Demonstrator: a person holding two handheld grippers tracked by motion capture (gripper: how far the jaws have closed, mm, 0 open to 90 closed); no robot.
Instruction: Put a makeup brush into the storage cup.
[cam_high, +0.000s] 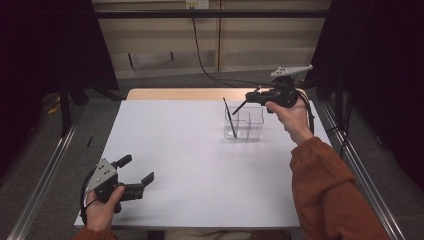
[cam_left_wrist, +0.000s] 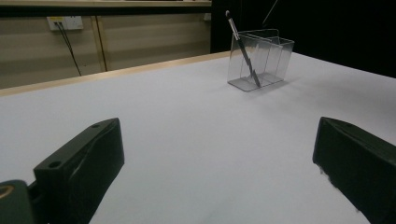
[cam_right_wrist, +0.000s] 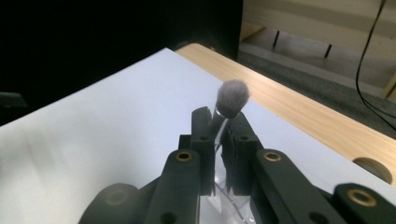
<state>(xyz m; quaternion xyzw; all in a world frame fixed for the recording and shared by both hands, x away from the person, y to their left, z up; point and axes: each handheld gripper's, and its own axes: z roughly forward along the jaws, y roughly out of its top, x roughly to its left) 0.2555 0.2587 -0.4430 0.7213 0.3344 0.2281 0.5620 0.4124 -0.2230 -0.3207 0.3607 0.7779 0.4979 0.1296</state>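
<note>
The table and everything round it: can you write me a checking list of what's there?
Surface: white table, wooden strip along its far edge.
Job's things: clear organizer with compartments; a thin dark brush leans inside; a fluffy makeup brush.
Clutter: nothing seen.
Grippers: left gripper open, low over the near left corner; right gripper shut on the makeup brush above the organizer.
Cables: black cable from a wall socket.
Surroundings: dark curtains, grey floor, metal rails.
</note>
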